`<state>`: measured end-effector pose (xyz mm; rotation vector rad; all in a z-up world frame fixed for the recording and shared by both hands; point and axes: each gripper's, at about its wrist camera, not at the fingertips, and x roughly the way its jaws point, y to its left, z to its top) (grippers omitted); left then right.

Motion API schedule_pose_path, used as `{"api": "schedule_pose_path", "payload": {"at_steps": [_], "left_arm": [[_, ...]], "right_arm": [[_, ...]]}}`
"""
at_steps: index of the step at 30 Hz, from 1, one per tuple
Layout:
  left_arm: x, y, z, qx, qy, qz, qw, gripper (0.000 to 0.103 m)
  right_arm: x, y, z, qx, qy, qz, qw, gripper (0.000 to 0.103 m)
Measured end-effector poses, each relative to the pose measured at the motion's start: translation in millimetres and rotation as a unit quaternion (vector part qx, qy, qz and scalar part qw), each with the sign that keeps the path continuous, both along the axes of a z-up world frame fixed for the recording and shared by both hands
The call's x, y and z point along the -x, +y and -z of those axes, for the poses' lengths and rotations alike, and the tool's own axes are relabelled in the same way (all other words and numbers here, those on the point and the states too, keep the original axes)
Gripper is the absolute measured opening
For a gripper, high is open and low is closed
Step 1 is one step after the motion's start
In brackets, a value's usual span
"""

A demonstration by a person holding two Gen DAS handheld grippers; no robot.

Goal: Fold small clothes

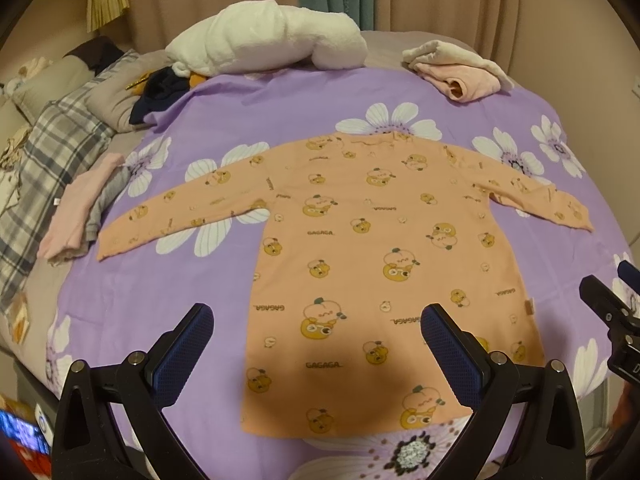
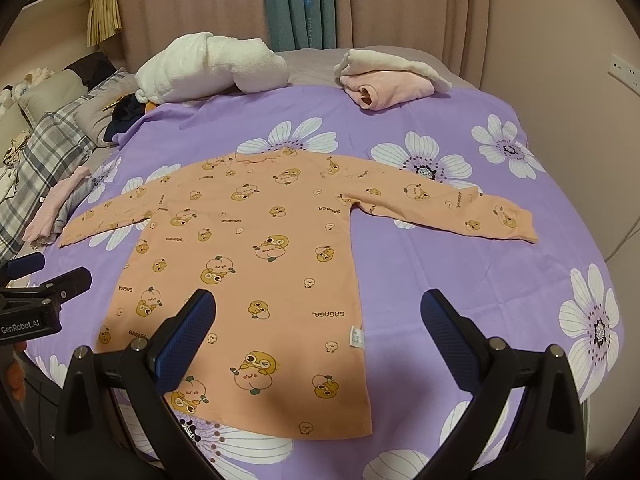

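A small orange long-sleeved top (image 1: 360, 248) printed with cartoon peaches lies flat and face-down on the purple flowered bedsheet (image 1: 168, 312), in the middle of the bed, its hem toward the near edge and its neckline toward the far edge. Both sleeves are stretched straight out to the sides, which leaves every edge free to grip and suggests it has been laid out ready for a first fold; no fold is made yet.

The left gripper (image 1: 316, 340) hovers above the hem end of the top, jaws spread wide and holding nothing. The right gripper (image 2: 320, 328) hangs over the hem's right corner, where a small white label (image 2: 356, 337) sticks out from the side seam; its jaws are likewise spread and empty. Held this way, side by side at the near edge, each is probably placed to take one side of the garment.

Along the far edge sit a bulky white plush blanket (image 1: 272, 36) and a pink-and-cream folded garment (image 1: 460, 68). At the left edge rests a small pink and grey folded stack (image 1: 84, 208), likely pieces already finished and set clear of the working area.
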<state>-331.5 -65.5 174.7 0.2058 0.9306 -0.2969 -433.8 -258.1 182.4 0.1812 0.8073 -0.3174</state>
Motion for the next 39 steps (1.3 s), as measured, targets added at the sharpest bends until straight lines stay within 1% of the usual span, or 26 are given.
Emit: {"api": "schedule_pose_path", "payload": {"at_steps": [4,5,7,12,13,19,23,25,26,27,28,30,33,35,37,38,39], "left_arm": [[1.8,-1.4,-2.5,-0.001,0.001,0.002,1.0000,0.102],[8.6,-2.2,-5.7,-0.001,0.002,0.002,1.0000,0.102],[5.7,-4.0,-3.7,-0.002,0.002,0.002,1.0000,0.102],[26.8,-8.9,-11.6,-0.002,0.003,0.002,1.0000,0.102],[20.9,-10.4,-9.0,-0.003,0.003,0.003,1.0000,0.102],[22.0,-13.3,-12.0,-0.005,0.004,0.003,1.0000,0.102],[25.1,-17.6,-13.0,-0.006,0.004,0.003,1.0000,0.102],[25.3,-18.2,-12.9,-0.006,0.004,0.003,1.0000,0.102],[31.8,-19.0,-15.6,-0.006,0.004,0.003,1.0000,0.102],[26.2,-18.8,-13.2,-0.007,0.004,0.003,1.0000,0.102],[32.0,-19.4,-15.5,-0.006,0.005,0.003,1.0000,0.102],[26.5,-20.0,-15.1,-0.007,0.008,0.003,0.9999,0.102],[33.2,-24.2,-17.5,-0.008,0.009,0.002,0.9999,0.102],[33.5,-24.8,-17.4,-0.008,0.009,0.002,0.9999,0.102],[38.1,-26.0,-19.4,-0.008,0.009,0.002,0.9999,0.102],[21.3,-28.6,-13.4,-0.010,0.010,0.002,0.9999,0.102],[22.2,-29.3,-13.3,-0.010,0.010,0.002,0.9999,0.102]], "right_arm": [[0.1,-0.3,-0.2,0.004,0.004,0.000,1.000,0.103],[0.2,-1.0,-0.6,0.003,0.005,0.001,1.000,0.103],[0.4,-1.8,-0.8,0.001,0.003,0.001,1.000,0.103],[1.0,-4.9,-0.5,0.003,-0.003,0.003,1.000,0.103],[1.0,-5.4,-0.6,0.003,-0.003,0.003,1.000,0.103],[0.5,-5.8,-0.6,0.004,0.002,0.003,1.000,0.103],[1.3,-5.0,-1.0,0.009,-0.005,0.003,1.000,0.103],[0.9,-5.2,-1.0,-0.002,-0.003,0.004,1.000,0.103],[0.7,-5.3,-1.1,-0.003,0.000,0.004,1.000,0.103],[0.5,-5.3,-1.0,0.001,0.003,0.003,1.000,0.103],[0.4,-5.2,-0.9,0.001,0.004,0.003,1.000,0.103],[0.4,-4.7,-0.7,0.008,0.005,0.003,1.000,0.103],[1.0,-4.6,-1.1,0.012,0.012,0.003,1.000,0.103],[1.4,-5.1,-1.2,0.003,0.002,0.003,1.000,0.103],[1.3,-4.8,-1.0,0.003,0.003,0.003,1.000,0.103],[1.4,-5.0,-1.2,0.002,0.003,0.003,1.000,0.103],[1.1,-4.8,-1.0,0.002,0.004,0.003,1.000,0.103]]}}
